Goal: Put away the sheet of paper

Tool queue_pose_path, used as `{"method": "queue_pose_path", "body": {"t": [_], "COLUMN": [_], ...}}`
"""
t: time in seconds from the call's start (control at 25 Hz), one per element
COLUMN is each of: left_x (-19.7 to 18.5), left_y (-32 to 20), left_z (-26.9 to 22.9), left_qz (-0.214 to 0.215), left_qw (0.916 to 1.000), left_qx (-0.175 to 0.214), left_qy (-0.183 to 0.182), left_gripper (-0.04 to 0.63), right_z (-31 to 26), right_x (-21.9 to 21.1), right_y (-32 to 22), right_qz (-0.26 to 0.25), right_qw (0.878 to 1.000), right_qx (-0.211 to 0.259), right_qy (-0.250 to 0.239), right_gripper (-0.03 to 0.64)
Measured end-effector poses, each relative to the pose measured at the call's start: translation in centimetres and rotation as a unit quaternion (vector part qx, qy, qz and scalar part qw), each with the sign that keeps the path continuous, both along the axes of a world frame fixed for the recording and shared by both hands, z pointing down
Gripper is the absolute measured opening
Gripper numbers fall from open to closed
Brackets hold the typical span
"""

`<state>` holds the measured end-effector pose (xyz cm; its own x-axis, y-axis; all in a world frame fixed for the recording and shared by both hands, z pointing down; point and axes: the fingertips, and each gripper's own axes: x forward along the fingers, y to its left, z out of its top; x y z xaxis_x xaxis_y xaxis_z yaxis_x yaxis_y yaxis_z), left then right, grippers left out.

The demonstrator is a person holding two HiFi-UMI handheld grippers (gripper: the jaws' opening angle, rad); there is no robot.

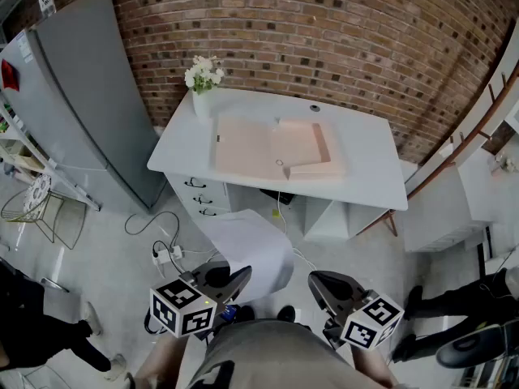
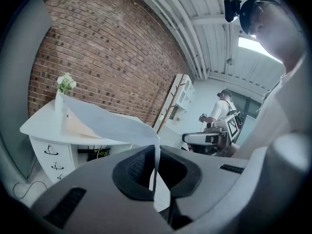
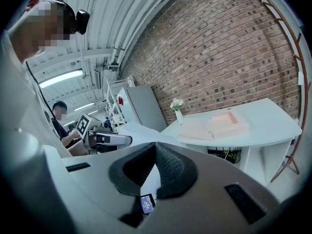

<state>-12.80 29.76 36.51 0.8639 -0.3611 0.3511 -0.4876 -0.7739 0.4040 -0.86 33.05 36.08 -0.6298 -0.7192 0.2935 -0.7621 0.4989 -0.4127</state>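
You are at the carrying step: your left tongs (image 1: 238,279) are pinched tight on the near edge of the sheet of paper (image 1: 251,245), which bows up and away from you toward 12 o'clock, well short of the bench (image 1: 369,148). Your right tongs (image 1: 319,286), at 5 o'clock in the head view, have their jaws closed together with nothing between them. The next move, I judge, calls for bringing the sheet to the open pink folder (image 1: 272,146) at 12 o'clock and laying it flat inside.
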Motion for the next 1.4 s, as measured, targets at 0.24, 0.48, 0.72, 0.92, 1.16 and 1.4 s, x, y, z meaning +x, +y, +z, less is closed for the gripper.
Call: {"method": "queue_pose_path", "body": {"t": [0.24, 0.48, 0.72, 0.92, 1.16, 1.4], "left_x": [2.4, 2.6, 3.6, 3.6, 3.0, 2.1], "left_y": [-0.3, -0.4, -0.4, -0.5, -0.4, -0.4], "left_z": [-0.4, -1.1, -1.3, -1.9, -2.6, -3.6], "left_qz": [0.004, -0.035, -0.072, -0.115, -0.171, -0.219], "left_qw": [1.0000, 0.9993, 0.9971, 0.9925, 0.9841, 0.9742], "left_qx": [0.006, 0.012, 0.014, 0.026, 0.033, 0.040], "left_qy": [-0.005, -0.009, -0.018, -0.030, -0.035, -0.036], "left_gripper": [0.014, 0.014, 0.014, 0.014, 0.014, 0.014], "right_z": [0.3, 0.1, -0.4, -1.1, -2.1, -2.5], "right_x": [2.2, 2.1, 2.1, 0.9, 0.4, -0.9], "right_y": [0.0, -1.3, -2.2, -3.2, -4.5, -5.6], "right_qz": [0.003, -0.038, -0.095, -0.168, -0.221, -0.277], "right_qw": [1.000, 0.999, 0.994, 0.983, 0.972, 0.957], "right_qx": [0.003, 0.018, 0.034, 0.058, 0.070, 0.071], "right_qy": [-0.003, -0.018, -0.030, -0.039, -0.042, -0.052], "right_gripper": [0.023, 0.023, 0.023, 0.023, 0.023, 0.023]}}
